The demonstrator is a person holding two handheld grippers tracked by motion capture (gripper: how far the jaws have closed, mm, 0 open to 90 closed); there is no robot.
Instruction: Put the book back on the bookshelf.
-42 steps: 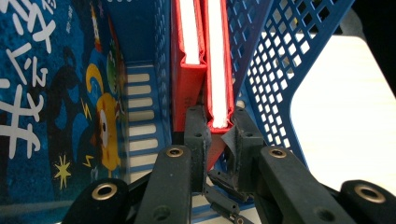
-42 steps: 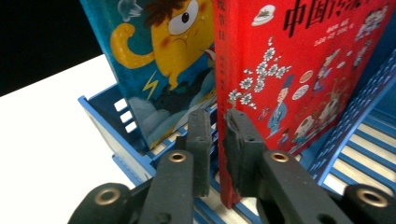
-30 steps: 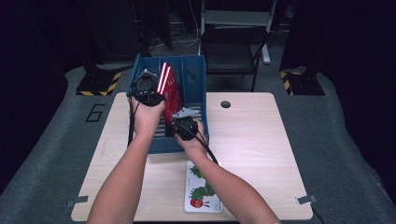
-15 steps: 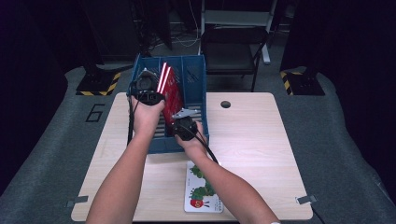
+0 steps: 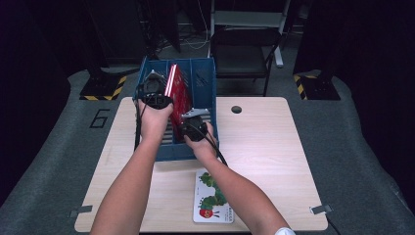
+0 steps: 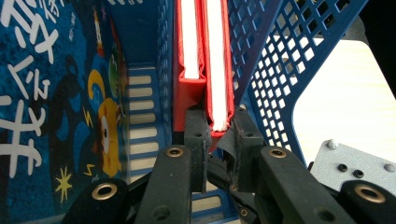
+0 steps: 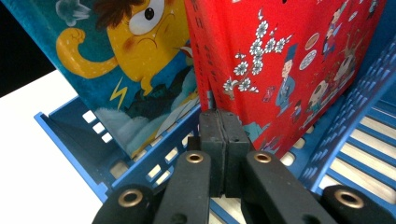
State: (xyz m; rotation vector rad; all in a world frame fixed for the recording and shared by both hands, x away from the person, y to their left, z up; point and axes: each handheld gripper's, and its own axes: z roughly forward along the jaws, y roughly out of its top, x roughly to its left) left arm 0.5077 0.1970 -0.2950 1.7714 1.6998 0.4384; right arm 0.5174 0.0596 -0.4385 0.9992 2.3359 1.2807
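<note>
Nearest the person, a caterpillar picture book point(image 5: 212, 197) is lying flat on the pale wooden counter point(image 5: 274, 161), close to its front edge and between the two forearms, apart from the blue basket.

Next, the right gripper point(image 5: 194, 128) is sitting at the near right part of the blue slotted basket point(image 5: 203, 81). In the right gripper view its jaws are pressing flat against each other with nothing between them, the tips point(image 7: 223, 122) pointing at the lower corner of the red cover.

Beyond it, the left gripper point(image 5: 155, 96) is reaching into the left half of the basket. In the left gripper view its jaws are pinching the bottom edge of one red hardcover book point(image 6: 215, 65), narrow, with the white page block showing between the pads point(image 6: 219, 122).

That red book point(image 5: 177, 90) is standing on edge in the basket's middle, leaning slightly. A second red book point(image 6: 189, 51) is standing just beside it, touching. A blue cartoon-covered book point(image 6: 56, 102) is leaning in the compartment to the left.

Farthest, a dark chair point(image 5: 244, 46) is standing behind the counter
</note>
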